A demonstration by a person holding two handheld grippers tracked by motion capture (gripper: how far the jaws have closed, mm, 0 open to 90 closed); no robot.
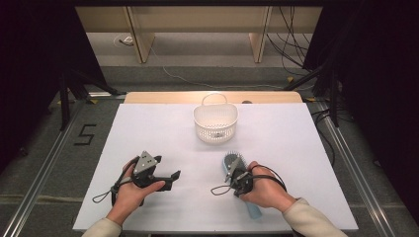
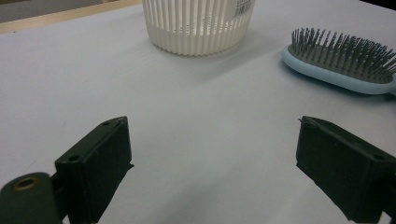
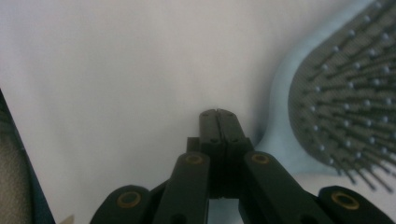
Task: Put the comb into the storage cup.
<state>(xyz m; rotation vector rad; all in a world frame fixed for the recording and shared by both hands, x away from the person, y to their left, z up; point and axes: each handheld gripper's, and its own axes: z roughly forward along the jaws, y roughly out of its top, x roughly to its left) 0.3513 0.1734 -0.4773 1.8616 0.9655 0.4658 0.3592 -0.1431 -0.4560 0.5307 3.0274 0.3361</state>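
While lying bristles-up on the white table, light-blue hairbrush sits at the near right, head toward the far side, handle running back under the person's right hand. Right gripper poised over the neck of the hairbrush, jaws pressed flat together with nothing between them; seen in the right gripper view with tips meeting just left of the brush's blue rim, over bare table, grey pins fanning out to the right. Cannot tell whether the tips touch the rim or the tabletop.

Left gripper held in the left hand at the near left, pointing toward the middle of the table, well apart from the hairbrush. Jaws spread wide, empty, only white surface between them in the left gripper view. Brush head visible beyond the far jaw in that view.

White slatted plastic basket with a thin loop handle standing upright at the far middle of the table, beyond the brush head and apart from it, interior bare where visible. Strip of wooden edge showing behind the white top.
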